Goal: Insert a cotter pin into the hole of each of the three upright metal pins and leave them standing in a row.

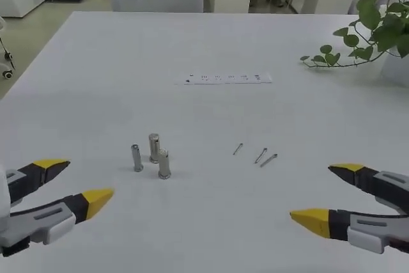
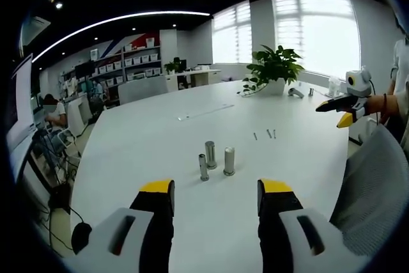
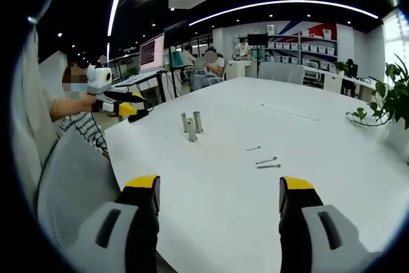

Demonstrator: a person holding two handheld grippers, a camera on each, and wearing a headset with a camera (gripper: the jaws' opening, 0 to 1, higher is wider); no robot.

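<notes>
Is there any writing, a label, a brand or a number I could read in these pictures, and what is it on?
No text here is legible.
White strip on the table: a row of dark marks, too small to read.
Screen in the room behind, seen in the right gripper view: lit, but its content is blurred.

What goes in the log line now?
left hand-held gripper open | right hand-held gripper open | pins upright, clustered | cotter pins loose on table

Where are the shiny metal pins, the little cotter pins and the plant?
metal pins (image 1: 154, 148), head view, body of the rear upright one.
cotter pins (image 1: 261, 155), head view, shaft of the middle one.
plant (image 1: 369, 9), head view, a big leaf.
</notes>
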